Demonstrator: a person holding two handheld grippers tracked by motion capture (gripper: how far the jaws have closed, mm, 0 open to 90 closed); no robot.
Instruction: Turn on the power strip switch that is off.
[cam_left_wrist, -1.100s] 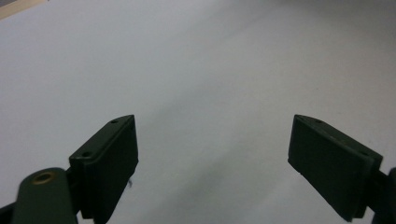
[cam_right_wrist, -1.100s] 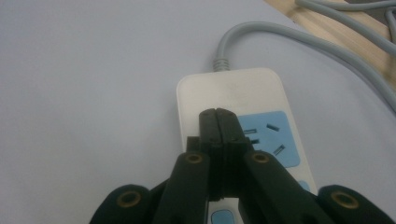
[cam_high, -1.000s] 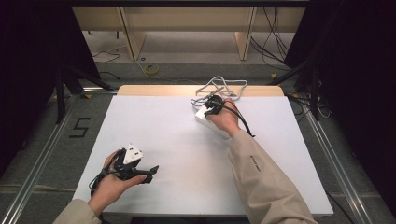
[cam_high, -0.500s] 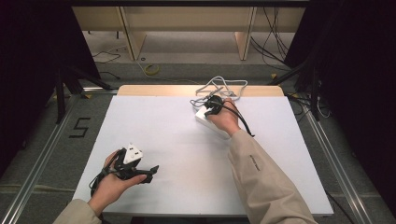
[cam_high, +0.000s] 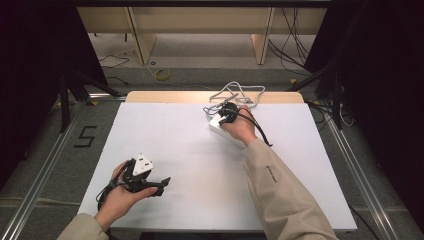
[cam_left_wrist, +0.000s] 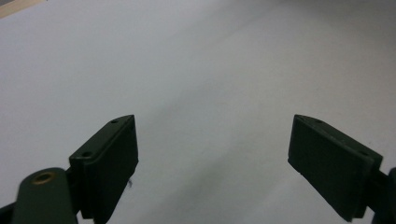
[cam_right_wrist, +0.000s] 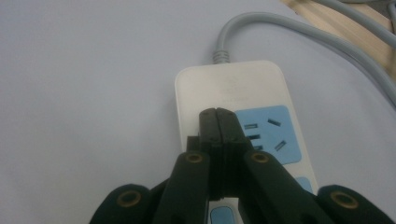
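Note:
A white power strip with light-blue socket panels lies on the white table sheet near the far edge. Its grey cable leaves the far end and loops at the table's back. My right gripper is shut, jaws pressed together with nothing between them. Its tips sit over the strip's top face beside a blue panel; whether they touch it I cannot tell. In the high view my right gripper is at the strip's far end. My left gripper rests at the near left, open over bare sheet.
The white sheet covers most of the table, with a wooden strip left bare along the far edge. Metal rails run along both sides on the floor. Wooden furniture legs and loose cables stand behind the table.

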